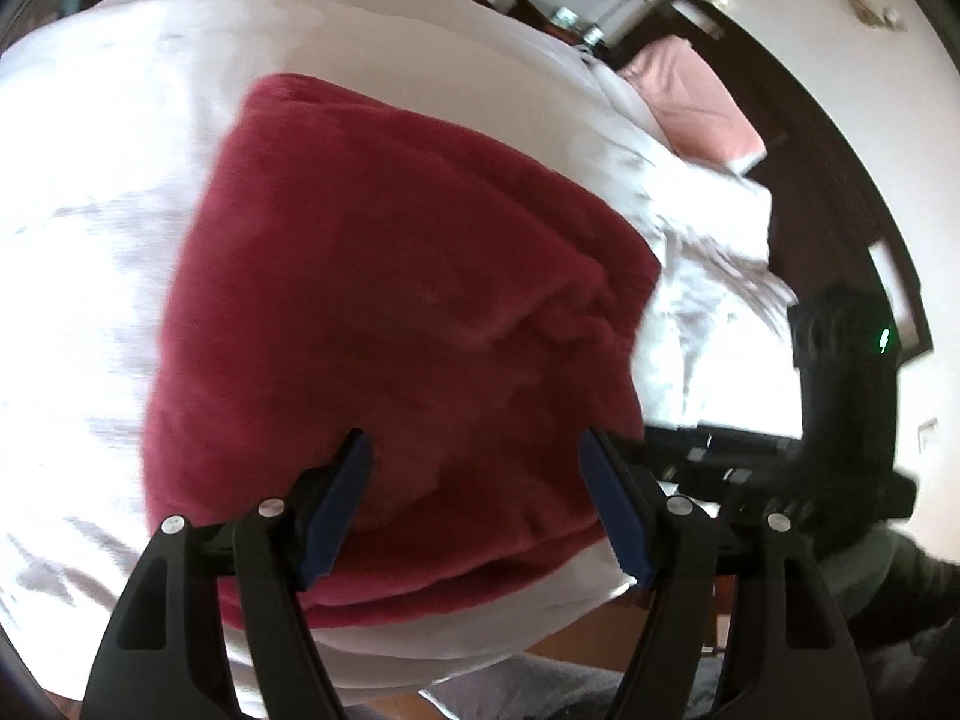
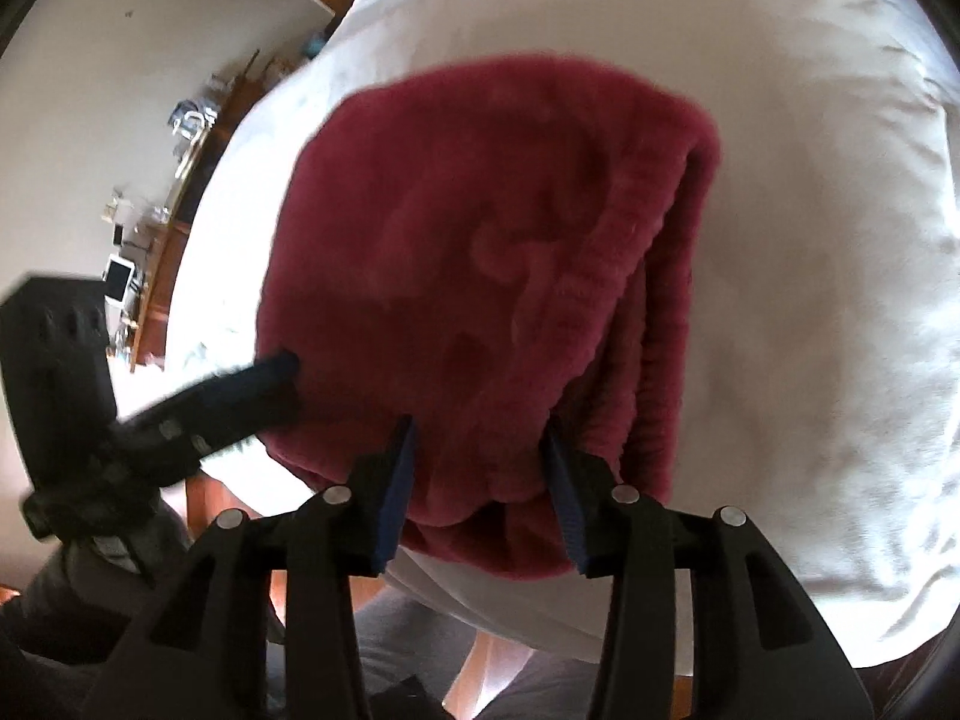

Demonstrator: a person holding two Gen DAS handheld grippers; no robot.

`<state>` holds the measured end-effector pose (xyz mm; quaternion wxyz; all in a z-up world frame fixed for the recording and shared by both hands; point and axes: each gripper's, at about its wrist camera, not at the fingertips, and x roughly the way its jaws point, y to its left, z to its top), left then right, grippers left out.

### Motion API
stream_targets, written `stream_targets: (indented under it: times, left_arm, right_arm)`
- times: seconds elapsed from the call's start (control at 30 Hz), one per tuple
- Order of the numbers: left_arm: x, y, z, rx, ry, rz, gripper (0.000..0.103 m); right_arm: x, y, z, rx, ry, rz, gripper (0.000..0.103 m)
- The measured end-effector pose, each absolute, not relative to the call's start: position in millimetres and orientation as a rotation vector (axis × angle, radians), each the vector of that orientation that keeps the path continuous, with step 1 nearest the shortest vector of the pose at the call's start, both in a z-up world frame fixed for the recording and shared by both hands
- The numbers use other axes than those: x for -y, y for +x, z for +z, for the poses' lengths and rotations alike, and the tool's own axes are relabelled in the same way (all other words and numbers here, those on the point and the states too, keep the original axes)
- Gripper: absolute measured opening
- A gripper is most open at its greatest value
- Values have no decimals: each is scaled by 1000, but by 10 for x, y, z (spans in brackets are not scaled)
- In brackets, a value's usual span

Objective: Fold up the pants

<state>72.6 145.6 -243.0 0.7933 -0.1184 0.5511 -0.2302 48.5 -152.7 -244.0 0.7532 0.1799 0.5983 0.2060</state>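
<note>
**Both grippers open over folded pants on bed**

Left gripper: jaws stood wide apart, nothing between the blue pads. It hung over the near edge of the pants, tips above the fabric; contact couldn't be confirmed.

Right gripper: jaws also apart, narrower gap than the left, nothing clamped. Tips sat at the near hem of the pants; touching or just above, couldn't tell. Left wrist view only caught its black body at the right edge.

Pants: dark red, fleecy, lay folded into a compact stack on the white bedsheet, close to the near edge of the bed. Layered fold edges showed along the right side in the right wrist view.

Beyond: crumpled white bedding, then a pink pillow against a dark headboard. Far left in the right wrist view, a cluttered wooden shelf along the wall, blurred.
</note>
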Motion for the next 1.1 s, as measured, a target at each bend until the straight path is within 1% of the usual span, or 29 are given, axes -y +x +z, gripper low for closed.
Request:
stream_targets:
  times: [0.03,0.1,0.3,0.33,0.37,0.4,0.57,0.8,0.87,0.93,1.0,1.1]
  left_arm:
    - [-1486,735,-2421,-1180,-257,-483,71]
    - [-1503,753,-2386,-1164,-236,-464,71]
    - [-1429,733,-2329,-1134,-186,-476,71]
    - [-1400,726,-2345,-1137,-183,-483,73]
    - [-1353,704,-2380,-1142,-167,-497,77]
    - [-1311,690,-2424,-1147,-145,-507,79]
    - [-1145,584,-2752,-1201,-10,-519,79]
    - [-997,597,-2671,-1197,-37,-512,79]
    - [-872,600,-2679,-1202,-22,-534,79]
    - [-756,582,-2733,-1216,11,-546,79]
    - [-691,573,-2772,-1223,23,-551,79]
    - [-675,583,-2793,-1228,27,-551,80]
  right_arm:
    - [1491,479,-2447,-1313,368,459,21]
    - [1513,419,-2394,-1317,332,457,19]
    - [1774,159,-2198,-1331,297,467,19]
    - [1828,110,-2224,-1345,291,461,19]
    - [1817,105,-2285,-1356,287,453,19]
    - [1807,100,-2359,-1368,282,443,19]
    - [1730,158,-2873,-1421,306,355,19]
    - [1845,173,-2822,-1384,326,379,19]
    - [1864,171,-2780,-1375,334,391,23]
    - [1902,156,-2723,-1361,342,393,30]
    - [2221,-37,-2665,-1340,352,393,34]
    - [2451,-13,-2477,-1290,388,368,34]
